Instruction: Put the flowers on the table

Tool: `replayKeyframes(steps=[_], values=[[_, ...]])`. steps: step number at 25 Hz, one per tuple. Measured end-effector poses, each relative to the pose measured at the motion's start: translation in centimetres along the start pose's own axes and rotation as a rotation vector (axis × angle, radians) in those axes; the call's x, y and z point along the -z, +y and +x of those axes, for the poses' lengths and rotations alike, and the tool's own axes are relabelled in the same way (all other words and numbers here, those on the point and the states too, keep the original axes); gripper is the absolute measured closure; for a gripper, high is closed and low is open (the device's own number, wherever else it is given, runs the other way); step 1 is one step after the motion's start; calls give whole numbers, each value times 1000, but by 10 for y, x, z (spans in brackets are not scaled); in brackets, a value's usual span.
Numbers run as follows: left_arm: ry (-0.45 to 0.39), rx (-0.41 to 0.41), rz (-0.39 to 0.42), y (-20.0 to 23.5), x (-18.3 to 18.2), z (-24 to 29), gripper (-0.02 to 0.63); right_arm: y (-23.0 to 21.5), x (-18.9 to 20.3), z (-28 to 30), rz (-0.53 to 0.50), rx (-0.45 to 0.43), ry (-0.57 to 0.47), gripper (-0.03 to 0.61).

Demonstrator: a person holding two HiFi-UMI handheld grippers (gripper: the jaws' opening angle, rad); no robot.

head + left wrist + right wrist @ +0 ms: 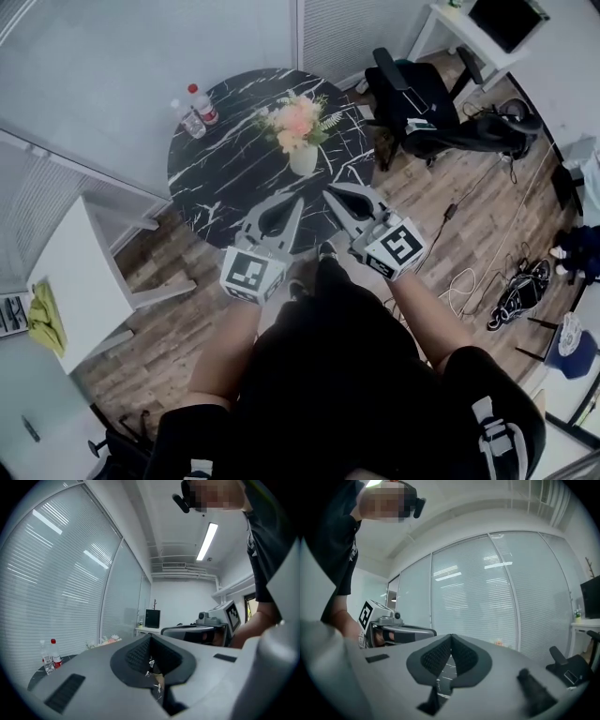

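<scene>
**Item 1.** Pink and cream flowers (pixel 296 120) with green fronds, standing in a white ceramic vase (pixel 303 159). The vase is upright on the round black bench with white marble veining (pixel 216 178), right of the bench's middle and inside its rim. Nothing touches the vase or the blooms.

**Item 2.** Left gripper (pixel 292 204), grey, with a marker cube at the back. It is over the bench's near edge, pointing toward the bench middle and well apart from the vase. The left gripper view shows its dark ribbed pads pressed together with nothing between them: clenched and empty.

**Item 3.** Right gripper (pixel 330 197), of the same make, just beside the left one over the bench's near edge. The right gripper view shows its jaws meeting at the tips. It too is clenched and grasps nothing.

**Item 4.** Two clear plastic bottles (pixel 197 111), one with a red cap, side by side at the bench's far left rim.

**Item 5.** Black office chair (pixel 422 112) on the wood-plank floor (pixel 450 216), off the bench's right side.

**Progress.** As far as the pictures show, the placing is done: the flowers rest on the bench on their own, and both grippers are clear of them and carry nothing. Judged from this, no handling step is left, beyond perhaps drawing the grippers away from the bench.
</scene>
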State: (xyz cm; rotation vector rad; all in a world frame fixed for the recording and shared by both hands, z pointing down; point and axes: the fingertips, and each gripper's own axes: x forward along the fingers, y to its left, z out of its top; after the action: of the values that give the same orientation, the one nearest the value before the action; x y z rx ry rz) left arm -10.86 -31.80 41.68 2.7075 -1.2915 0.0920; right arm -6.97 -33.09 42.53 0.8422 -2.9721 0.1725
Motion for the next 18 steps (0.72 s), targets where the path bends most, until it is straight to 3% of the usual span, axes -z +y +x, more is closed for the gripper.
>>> replayKeyframes(steps=[18], values=[[-8,19,19,-1,-11,-12,603,15,-13,-3,-11,7,-15,558]])
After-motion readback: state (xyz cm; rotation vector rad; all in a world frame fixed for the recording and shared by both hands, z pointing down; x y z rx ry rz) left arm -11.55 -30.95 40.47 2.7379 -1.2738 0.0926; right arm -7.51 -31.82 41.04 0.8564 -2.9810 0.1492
